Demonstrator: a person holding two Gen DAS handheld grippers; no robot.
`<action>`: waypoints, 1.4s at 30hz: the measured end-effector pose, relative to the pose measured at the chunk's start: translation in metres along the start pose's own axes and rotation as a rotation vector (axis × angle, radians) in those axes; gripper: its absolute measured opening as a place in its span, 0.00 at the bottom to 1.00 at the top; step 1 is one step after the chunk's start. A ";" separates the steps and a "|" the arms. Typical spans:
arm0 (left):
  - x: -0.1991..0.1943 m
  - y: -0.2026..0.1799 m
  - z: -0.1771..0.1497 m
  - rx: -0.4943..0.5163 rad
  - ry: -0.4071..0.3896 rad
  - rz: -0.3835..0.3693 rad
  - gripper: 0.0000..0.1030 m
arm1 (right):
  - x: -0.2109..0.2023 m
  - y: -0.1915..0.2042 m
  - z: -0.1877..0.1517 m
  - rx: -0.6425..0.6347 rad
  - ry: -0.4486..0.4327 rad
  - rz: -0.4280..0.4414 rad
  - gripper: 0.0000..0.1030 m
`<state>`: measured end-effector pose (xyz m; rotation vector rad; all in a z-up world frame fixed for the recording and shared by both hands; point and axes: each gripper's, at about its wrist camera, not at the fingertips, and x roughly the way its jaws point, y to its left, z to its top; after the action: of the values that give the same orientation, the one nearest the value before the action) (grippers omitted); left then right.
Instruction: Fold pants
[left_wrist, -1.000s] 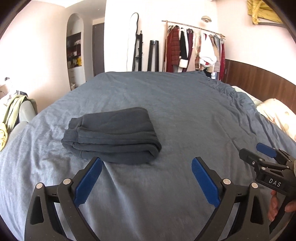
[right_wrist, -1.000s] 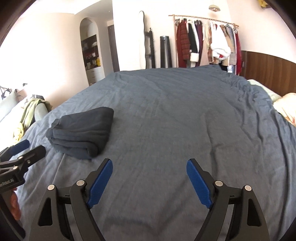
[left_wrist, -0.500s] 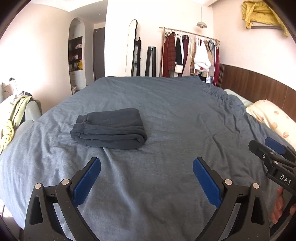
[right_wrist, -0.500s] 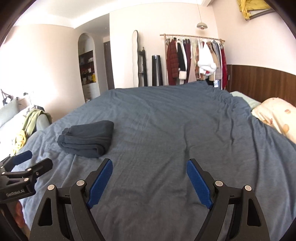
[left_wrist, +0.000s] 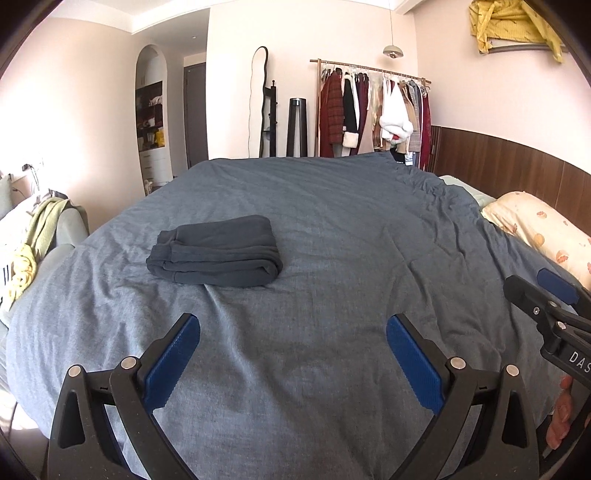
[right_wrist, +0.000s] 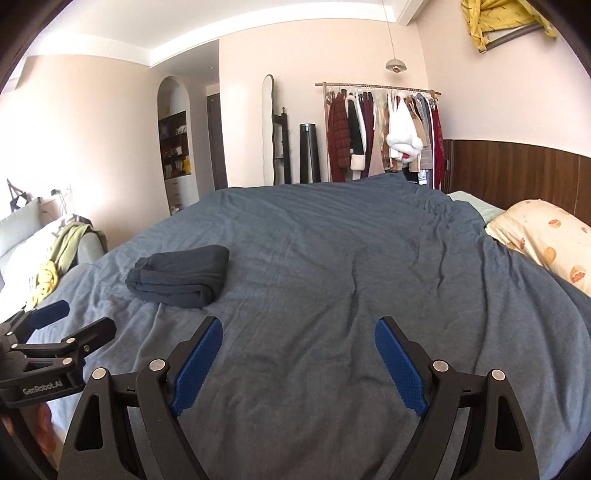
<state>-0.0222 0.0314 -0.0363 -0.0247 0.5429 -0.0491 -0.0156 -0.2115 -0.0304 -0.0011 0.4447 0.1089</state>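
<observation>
The dark grey pants (left_wrist: 218, 251) lie folded into a compact stack on the blue-grey bed cover (left_wrist: 351, 229), left of centre. They also show in the right wrist view (right_wrist: 179, 275). My left gripper (left_wrist: 291, 325) is open and empty, held above the bed's near side, well short of the pants. My right gripper (right_wrist: 297, 326) is open and empty too, to the right of the pants. Each gripper shows at the edge of the other's view: the right one (left_wrist: 532, 288) and the left one (right_wrist: 74, 321).
A patterned pillow (left_wrist: 539, 229) lies at the right by the wooden headboard. A sofa with green and yellow clothes (left_wrist: 33, 236) stands at the left of the bed. A clothes rack (left_wrist: 373, 110) stands against the far wall.
Both grippers have drawn back and up from the bed. The folded pants now look smaller and farther away. The pants have not moved.
</observation>
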 end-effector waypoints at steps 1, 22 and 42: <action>-0.001 -0.001 0.000 -0.001 0.000 -0.001 1.00 | -0.001 0.000 0.000 -0.001 -0.001 0.000 0.83; -0.012 -0.018 0.004 0.027 -0.023 -0.012 1.00 | -0.007 -0.007 -0.004 0.019 0.000 -0.008 0.83; -0.010 -0.020 0.004 0.035 -0.025 0.002 1.00 | -0.004 -0.002 -0.008 0.028 0.006 -0.008 0.83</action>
<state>-0.0298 0.0124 -0.0267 0.0094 0.5168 -0.0560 -0.0222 -0.2138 -0.0361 0.0243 0.4524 0.0949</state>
